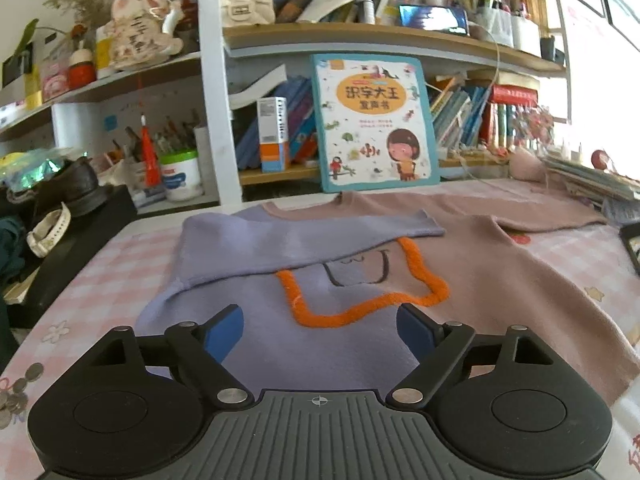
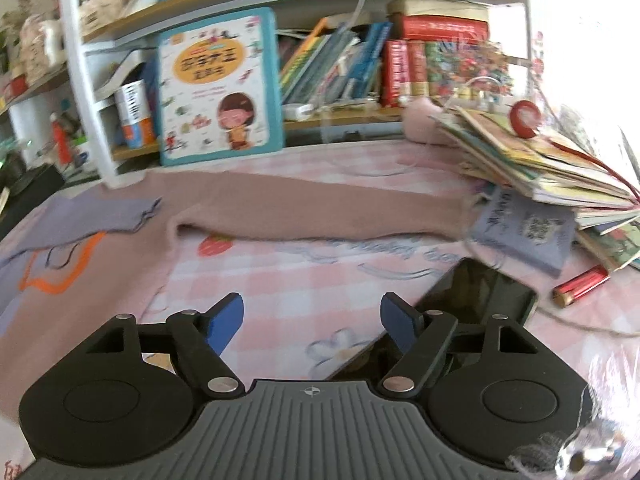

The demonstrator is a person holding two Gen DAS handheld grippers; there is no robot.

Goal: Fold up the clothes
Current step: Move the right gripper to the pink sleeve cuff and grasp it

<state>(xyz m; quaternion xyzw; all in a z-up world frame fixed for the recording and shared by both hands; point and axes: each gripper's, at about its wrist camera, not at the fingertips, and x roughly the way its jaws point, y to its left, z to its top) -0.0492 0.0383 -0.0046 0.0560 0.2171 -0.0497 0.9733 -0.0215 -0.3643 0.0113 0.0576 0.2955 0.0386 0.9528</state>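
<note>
Lying flat, sweater point(image 1: 460, 248) leaves checked tablecloth point(image 2: 280, 280) bare beside phone point(image 2: 476, 296).

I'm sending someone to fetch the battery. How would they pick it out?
Start at the messy stack of books on the pink checked tablecloth. Just before it, beside the black phone, lies the battery: a small red cylinder with a gold end.

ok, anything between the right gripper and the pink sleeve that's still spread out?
Nothing visible. Only bare checked tablecloth lies between the open right gripper and the pink sleeve. The dark phone lies off to the right, the book pile beyond the cuff.
</note>
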